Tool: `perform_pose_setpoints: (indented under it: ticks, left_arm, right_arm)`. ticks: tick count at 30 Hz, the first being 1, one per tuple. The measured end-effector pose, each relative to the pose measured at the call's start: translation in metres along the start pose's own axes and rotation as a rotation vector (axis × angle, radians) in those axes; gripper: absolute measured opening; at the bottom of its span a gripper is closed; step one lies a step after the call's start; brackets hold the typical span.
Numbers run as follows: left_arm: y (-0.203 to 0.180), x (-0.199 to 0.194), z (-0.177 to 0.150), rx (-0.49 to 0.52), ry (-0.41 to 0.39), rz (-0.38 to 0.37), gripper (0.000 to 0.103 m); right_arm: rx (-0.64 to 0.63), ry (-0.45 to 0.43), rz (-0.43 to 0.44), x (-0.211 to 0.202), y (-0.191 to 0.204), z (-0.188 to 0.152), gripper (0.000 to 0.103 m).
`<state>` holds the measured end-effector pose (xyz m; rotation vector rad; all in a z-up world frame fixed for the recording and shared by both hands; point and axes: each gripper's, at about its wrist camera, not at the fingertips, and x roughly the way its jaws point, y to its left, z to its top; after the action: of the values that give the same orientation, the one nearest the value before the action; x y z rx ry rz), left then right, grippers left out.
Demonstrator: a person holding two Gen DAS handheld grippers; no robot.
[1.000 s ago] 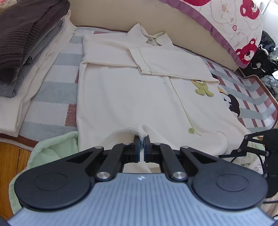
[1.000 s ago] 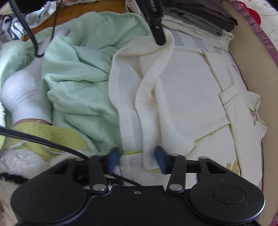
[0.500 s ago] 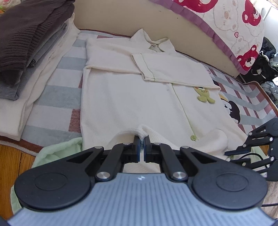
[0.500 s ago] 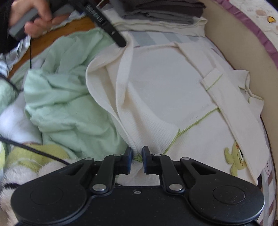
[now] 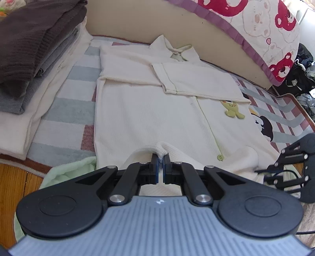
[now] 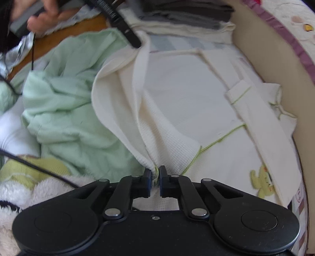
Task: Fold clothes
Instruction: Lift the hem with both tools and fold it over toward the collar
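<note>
Garment: I see a cream one-piece garment (image 5: pixel 149 118) lying flat on a striped mat (image 5: pixel 65 110), collar toward the beige headboard (image 5: pixel 128 23). Both sleeves are folded across the chest. A green button line runs down the front, and a small yellow-green animal patch (image 5: pixel 233 110) sits on one side.

Left gripper (image 5: pixel 161 167): the jaws are clenched on the ribbed lower hem of the garment, near its middle. I see the cloth bunched and a little lifted between the blue pads.

Right gripper (image 6: pixel 155 175): the jaws have just been closing, and now they pinch the other lower corner of the garment, at the green piping. The pads press on the cloth from both sides.

Hem between the grippers: in the right wrist view the lower edge runs raised from one gripper to the other, as a loose fold above the body of the garment.

Person: a hand (image 6: pixel 45 15) holds the handle of the left gripper, at the top left of the right wrist view.

Beside the garment: a crumpled pale green cloth (image 6: pixel 65 102) lies at the hem side, touching the garment edge.

Folded stack (image 5: pixel 29 49): brown, grey and cream pieces, piled next to the garment on the mat.

Behind: a quilt with red bears (image 5: pixel 265 29) lies over the headboard.
</note>
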<state>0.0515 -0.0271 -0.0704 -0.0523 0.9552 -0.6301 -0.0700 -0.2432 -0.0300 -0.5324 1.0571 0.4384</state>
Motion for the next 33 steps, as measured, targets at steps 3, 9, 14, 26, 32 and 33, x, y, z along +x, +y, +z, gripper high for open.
perform_pose_setpoints:
  ticks: [3, 9, 14, 26, 32, 33]
  left_arm:
    - [-0.008, -0.011, 0.006, 0.047, -0.062, 0.025, 0.003]
    - [-0.013, -0.02, 0.046, 0.106, -0.173, 0.048, 0.003]
    - [-0.014, 0.004, 0.091, 0.184, -0.231, 0.112, 0.003]
    - [0.034, 0.096, 0.18, 0.127, -0.288, 0.241, 0.003]
    - [0.062, 0.137, 0.204, 0.092, -0.282, 0.288, 0.003]
    - [0.067, 0.143, 0.206, 0.084, -0.279, 0.299, 0.003]
  right_arm:
    - [0.01, -0.051, -0.053, -0.014, -0.01, 0.004, 0.007]
    - [0.031, -0.099, -0.142, -0.027, -0.057, 0.019, 0.007]
    - [0.046, -0.134, -0.17, -0.022, -0.112, 0.039, 0.006]
    - [0.361, -0.232, -0.07, 0.076, -0.25, 0.047, 0.006]
    - [0.595, -0.346, -0.028, 0.123, -0.287, 0.038, 0.006]
    - [0.617, -0.357, -0.023, 0.128, -0.292, 0.038, 0.007]
